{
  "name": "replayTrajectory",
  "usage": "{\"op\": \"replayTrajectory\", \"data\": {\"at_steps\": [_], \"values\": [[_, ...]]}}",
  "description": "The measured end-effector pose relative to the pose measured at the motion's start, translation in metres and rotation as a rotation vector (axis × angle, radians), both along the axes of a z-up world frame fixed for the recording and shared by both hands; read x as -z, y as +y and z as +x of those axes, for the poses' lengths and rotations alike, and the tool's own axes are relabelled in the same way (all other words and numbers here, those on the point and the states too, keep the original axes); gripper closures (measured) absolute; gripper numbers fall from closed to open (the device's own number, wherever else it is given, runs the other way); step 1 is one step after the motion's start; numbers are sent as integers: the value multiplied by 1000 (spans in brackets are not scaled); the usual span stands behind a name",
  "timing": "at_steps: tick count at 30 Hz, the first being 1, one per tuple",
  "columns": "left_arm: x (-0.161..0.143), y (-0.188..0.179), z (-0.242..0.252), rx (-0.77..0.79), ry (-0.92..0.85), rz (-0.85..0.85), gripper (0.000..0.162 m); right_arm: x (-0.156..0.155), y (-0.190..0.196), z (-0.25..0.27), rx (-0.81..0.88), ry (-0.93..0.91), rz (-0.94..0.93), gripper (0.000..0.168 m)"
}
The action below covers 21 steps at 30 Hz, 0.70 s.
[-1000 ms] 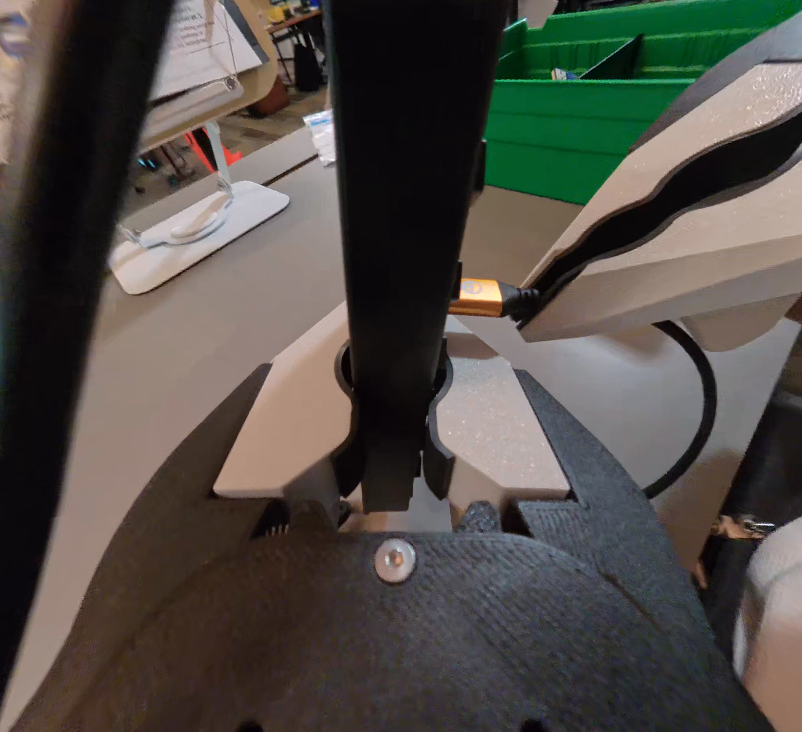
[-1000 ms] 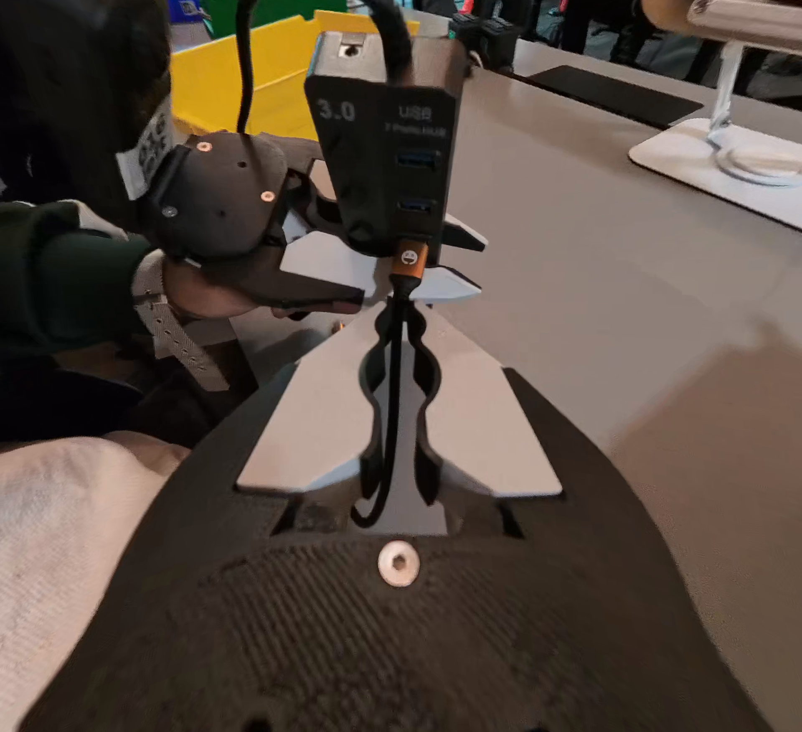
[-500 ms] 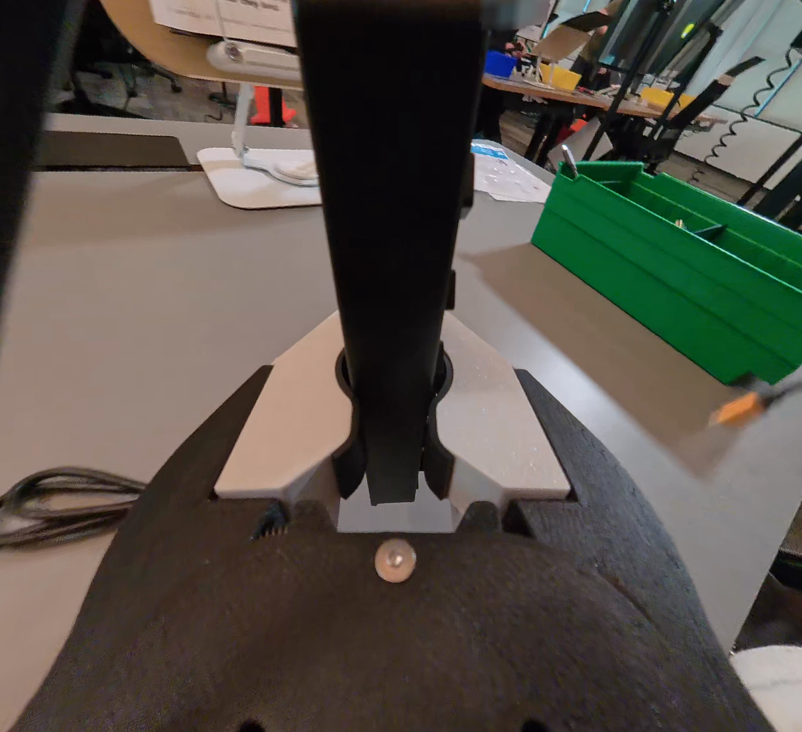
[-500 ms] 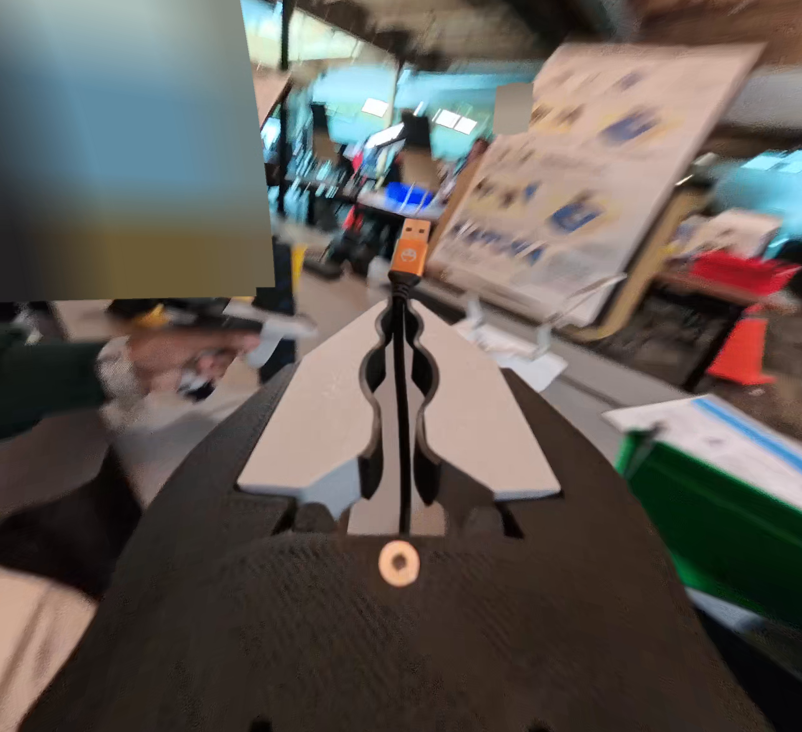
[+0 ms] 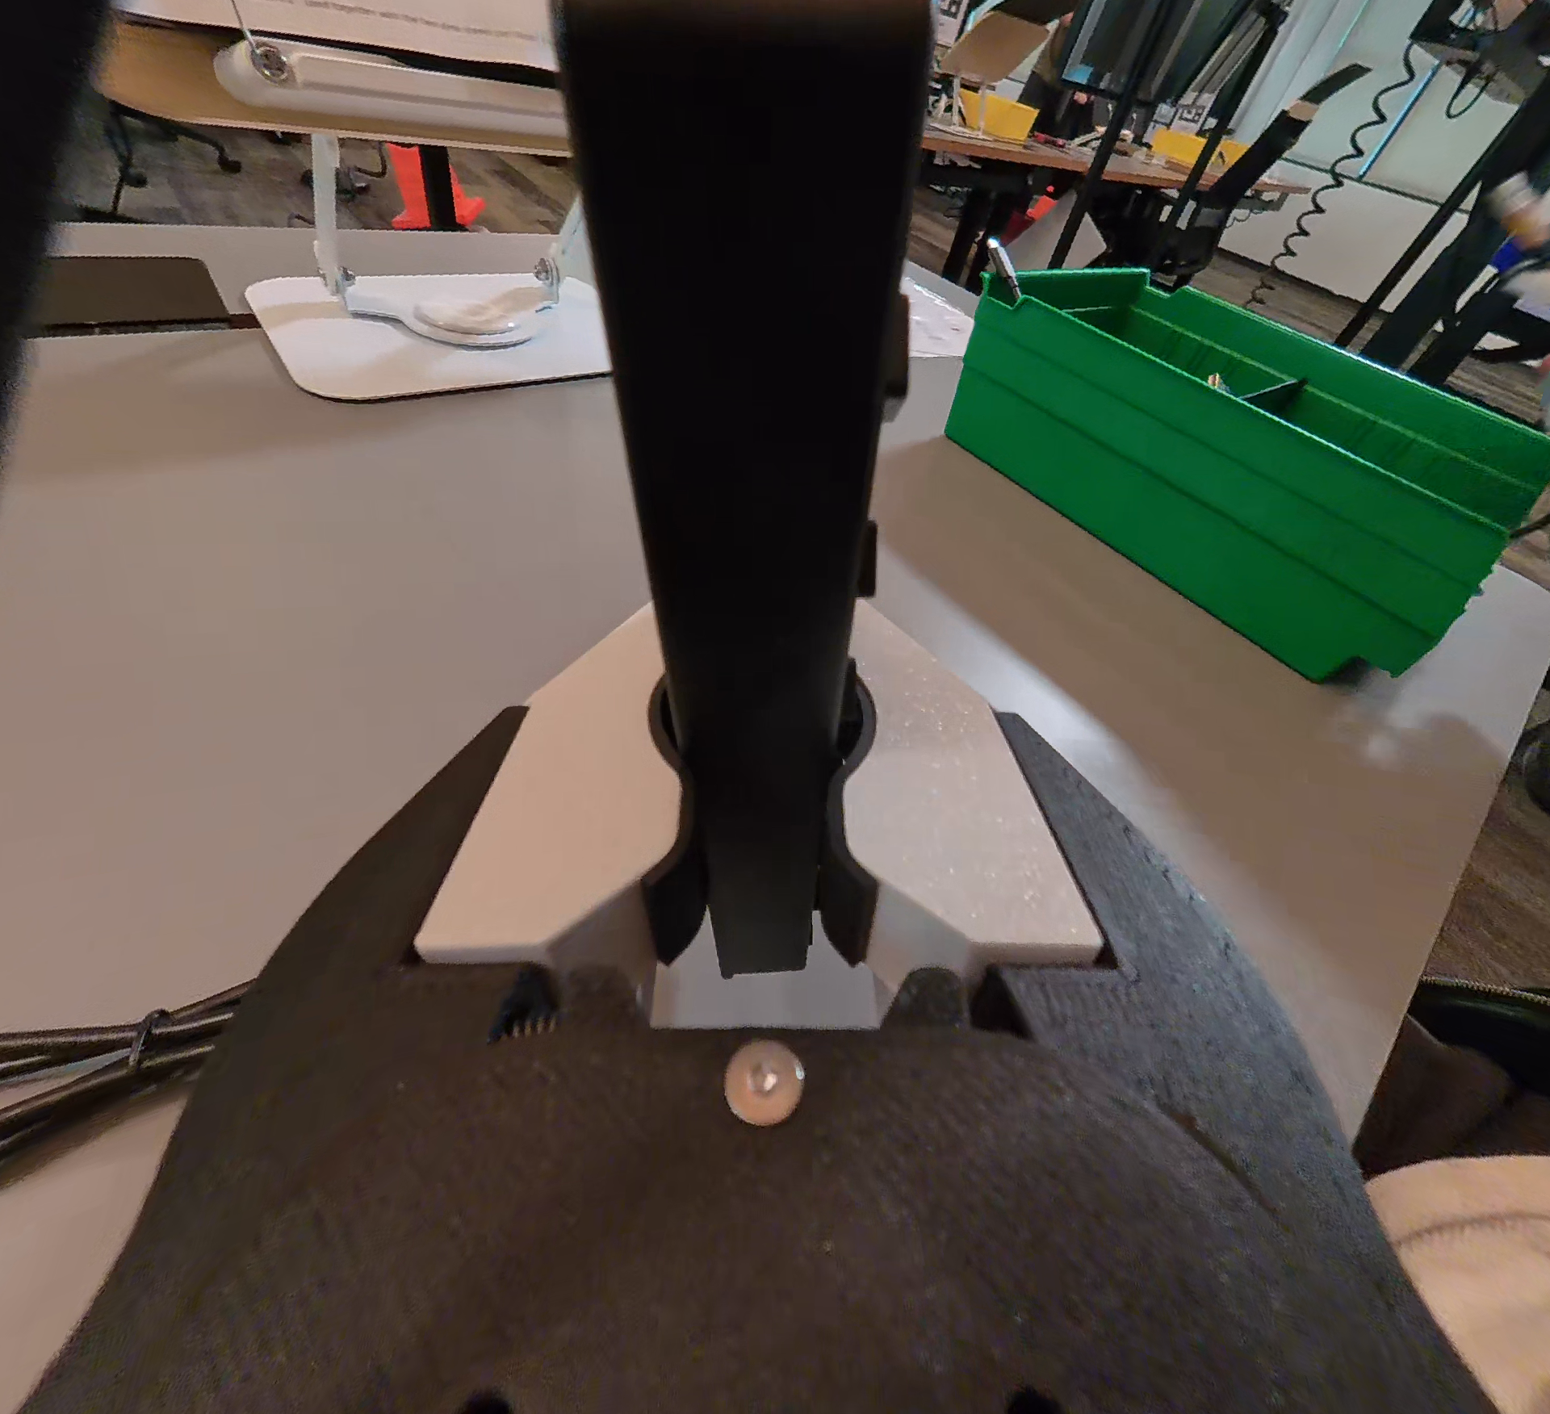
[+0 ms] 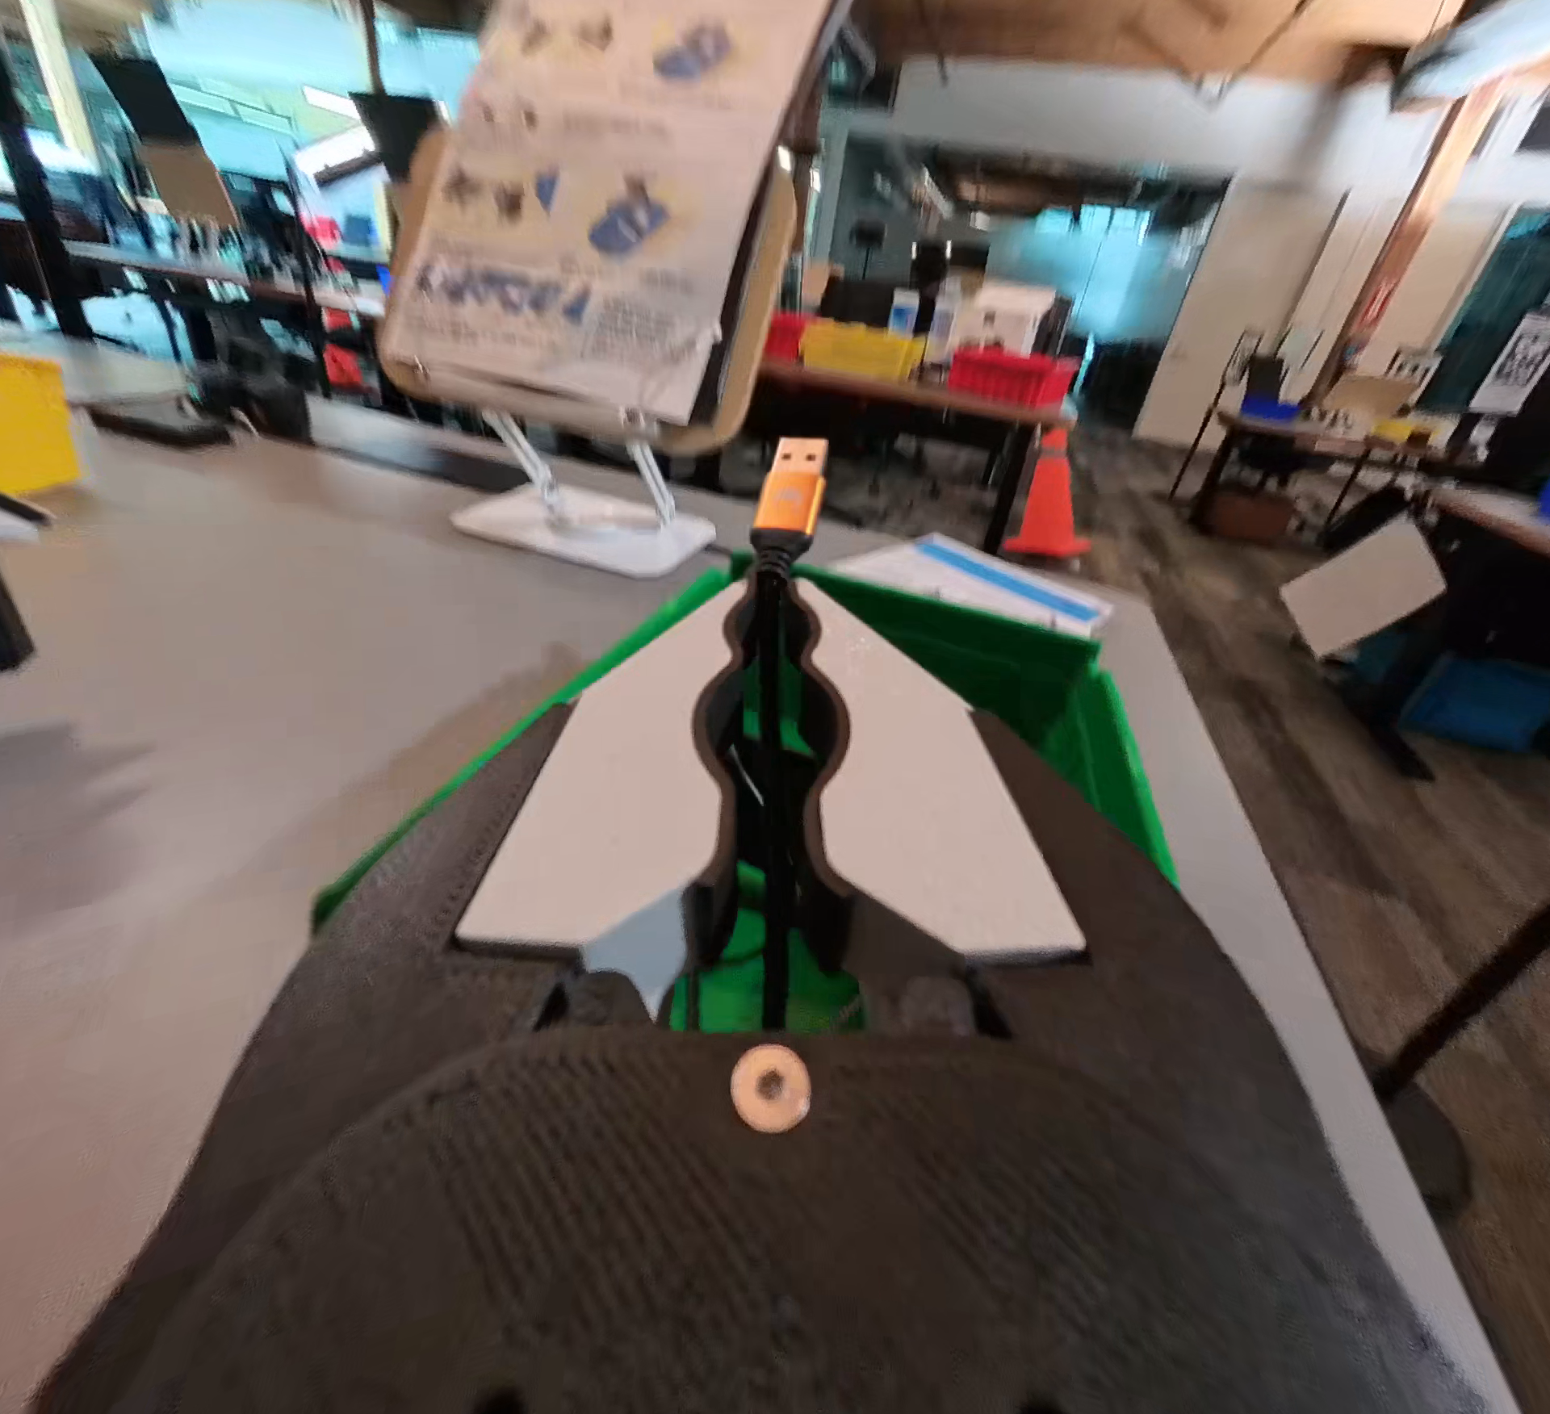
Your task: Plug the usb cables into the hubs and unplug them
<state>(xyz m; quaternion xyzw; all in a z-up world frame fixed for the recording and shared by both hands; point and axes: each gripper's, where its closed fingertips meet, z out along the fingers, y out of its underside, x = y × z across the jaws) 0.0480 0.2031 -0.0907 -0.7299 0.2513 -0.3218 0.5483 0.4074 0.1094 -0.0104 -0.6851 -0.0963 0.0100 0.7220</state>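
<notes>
Left gripper (image 5: 759, 703): level over the table, squeezing a tall black plastic hub (image 5: 746, 284) standing upright.
Right gripper (image 6: 772, 602): tipped up over the green bin (image 6: 1006, 661), pinching the thin black cable with orange plug (image 6: 788, 502).

Black textured grippers, grey fingers (image 5: 948, 812)

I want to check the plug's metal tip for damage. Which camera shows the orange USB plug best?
The right wrist view: the orange USB plug sticks out past the right gripper, whose jaws clamp its cable, with the metal tip exposed though slightly blurred. The left wrist view does not show it.
</notes>
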Motion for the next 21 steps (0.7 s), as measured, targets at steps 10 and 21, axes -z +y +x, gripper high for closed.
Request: {"op": "replayTrajectory", "data": {"at_steps": [10,21], "values": [[-3,-9,7,61,-35,-19,138,28,11,34,341,-181,-242,66],[-116,-162,47,981,-529,-76,141,-6,-36,-246,-570,-145,77,122]]}}
